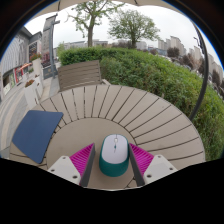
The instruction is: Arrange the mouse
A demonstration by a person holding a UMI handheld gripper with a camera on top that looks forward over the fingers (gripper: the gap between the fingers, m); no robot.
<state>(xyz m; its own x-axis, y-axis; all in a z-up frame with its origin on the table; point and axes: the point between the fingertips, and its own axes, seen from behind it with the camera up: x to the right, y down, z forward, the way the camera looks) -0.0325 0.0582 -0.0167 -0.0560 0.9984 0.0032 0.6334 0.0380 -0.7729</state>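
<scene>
A white mouse with a teal rim [114,152] lies on the round slatted wooden table [125,105], near its front edge. My gripper [114,158] is open, and the mouse stands between its two fingers. The pink pads [83,158] flank the mouse on both sides, with a thin strip of table showing at each side. The mouse's rear end is hidden below the fingers. A dark blue mouse mat [38,133] lies flat on the table, left of the gripper and apart from the mouse.
Beyond the table stands a wooden slatted bench [80,73]. A green hedge [165,72] runs along the right and behind. Buildings and trees rise in the distance. A paved terrace [18,100] lies to the left.
</scene>
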